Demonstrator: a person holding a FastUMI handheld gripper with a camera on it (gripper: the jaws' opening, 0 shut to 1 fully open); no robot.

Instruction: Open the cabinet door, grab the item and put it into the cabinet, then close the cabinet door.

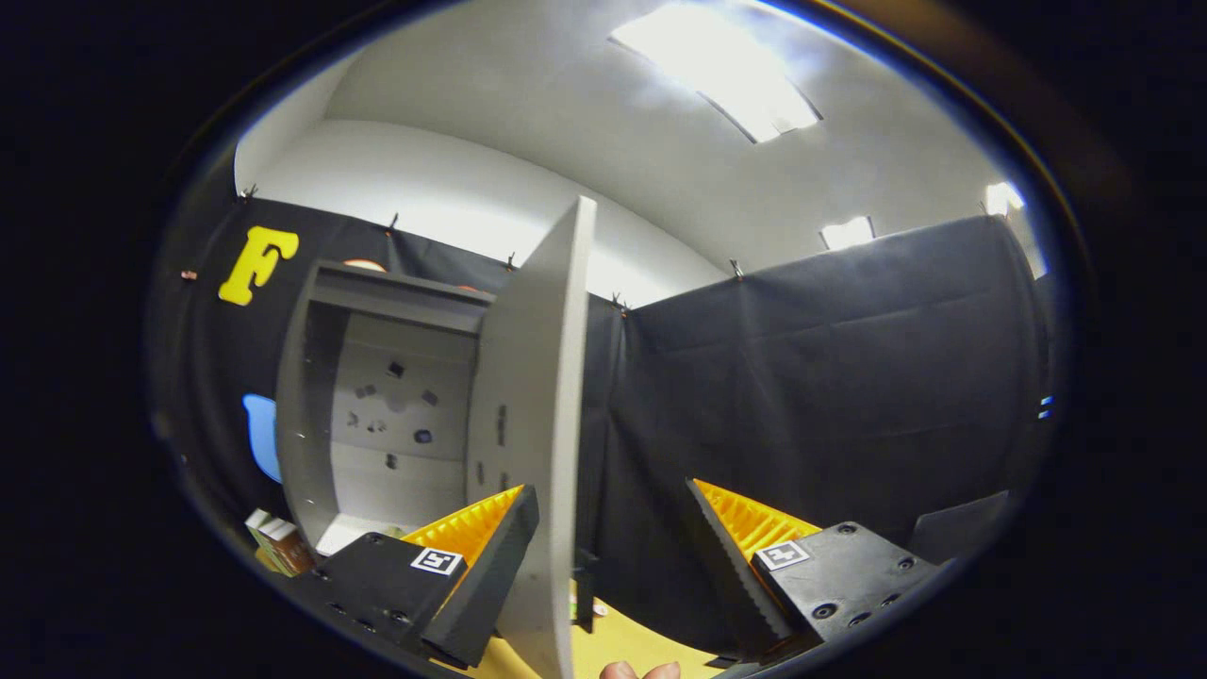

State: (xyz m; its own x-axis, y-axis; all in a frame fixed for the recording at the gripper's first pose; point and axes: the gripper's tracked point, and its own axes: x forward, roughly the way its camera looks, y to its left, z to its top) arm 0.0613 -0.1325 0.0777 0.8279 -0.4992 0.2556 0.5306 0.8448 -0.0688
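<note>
On the lower left of the frame, beside the cabinet's base, stands a small carton (276,544) with a white top and brownish sides; any printing on it is too blurred to read. Each finger mount carries a small square black-and-white marker tag, one on the left (437,561) and one on the right (782,554).

The gripper (603,556) has its fingers spread wide apart, and they hold nothing. The open cabinet door (533,424) stands edge-on between them, close against the left finger (476,556); whether that finger actually touches the door panel I cannot tell. The right finger (745,547) is well clear of the door, with dark booth cloth behind it.

The grey cabinet (311,396) sits left of centre, its door swung fully outward toward the camera. Inside, the back panel shows several small dark marks or holes, and the light floor of the compartment looks bare where it is visible. At the bottom centre, fingertips of a person's hand (641,670) show over a strip of yellow table (622,646).
</note>
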